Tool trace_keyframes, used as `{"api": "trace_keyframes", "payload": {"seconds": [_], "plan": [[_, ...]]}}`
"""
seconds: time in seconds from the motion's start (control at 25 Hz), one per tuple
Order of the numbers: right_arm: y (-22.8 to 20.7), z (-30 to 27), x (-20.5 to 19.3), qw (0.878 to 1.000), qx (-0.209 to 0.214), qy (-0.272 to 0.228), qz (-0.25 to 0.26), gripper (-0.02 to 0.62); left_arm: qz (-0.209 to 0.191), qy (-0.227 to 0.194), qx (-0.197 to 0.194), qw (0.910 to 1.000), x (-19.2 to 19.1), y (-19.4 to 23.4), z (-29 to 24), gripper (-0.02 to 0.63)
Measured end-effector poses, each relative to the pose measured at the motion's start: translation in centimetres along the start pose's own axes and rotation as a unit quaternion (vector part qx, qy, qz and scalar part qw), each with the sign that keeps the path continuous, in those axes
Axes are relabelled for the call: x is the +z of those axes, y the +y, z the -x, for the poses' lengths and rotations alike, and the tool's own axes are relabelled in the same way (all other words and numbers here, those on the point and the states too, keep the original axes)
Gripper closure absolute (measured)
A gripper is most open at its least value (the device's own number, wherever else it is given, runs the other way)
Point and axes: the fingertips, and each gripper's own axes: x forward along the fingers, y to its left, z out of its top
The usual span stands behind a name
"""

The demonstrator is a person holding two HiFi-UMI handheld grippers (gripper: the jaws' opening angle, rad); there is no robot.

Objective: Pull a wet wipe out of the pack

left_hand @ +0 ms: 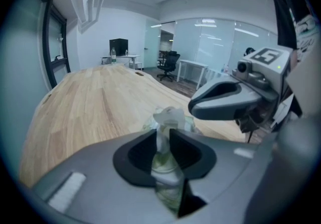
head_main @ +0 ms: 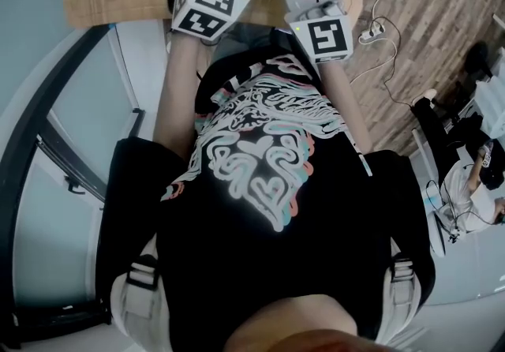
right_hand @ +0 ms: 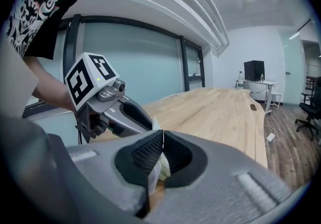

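Clamping shown in left gripper view: left gripper (left_hand: 163, 140) jaws closed on greenish pack (left_hand: 166, 170), gap filled by it. White wipe (left_hand: 169, 116) tuft stands above tips. Right gripper (left_hand: 195, 106) just beside tuft, part of table (left_hand: 90, 102) blocked by it. Chair (left_hand: 168, 65) far behind.

Right gripper view: jaws pressed together on thin wipe edge; pack mostly hidden behind them.

Head view: shirt (head_main: 260, 185) fills frame; jaw tips and pack not seen. Cable (head_main: 387, 66) on floor.
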Motion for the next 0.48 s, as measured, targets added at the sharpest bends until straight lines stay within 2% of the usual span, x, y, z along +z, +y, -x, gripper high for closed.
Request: {"api": "trace_keyframes", "payload": {"seconds": [0.36,0.48], "plan": [[0.13,0.04,-0.06,1.0,0.002,0.004,0.002,0.594,0.005,0.021,-0.004,0.9997,-0.55,0.09,-0.25,0.561],[0.22,-0.08,-0.11,1.0,0.002,0.003,0.002,0.594,-0.005,0.029,-0.011,0.9995,-0.55,-0.22,-0.36,0.599]]}}
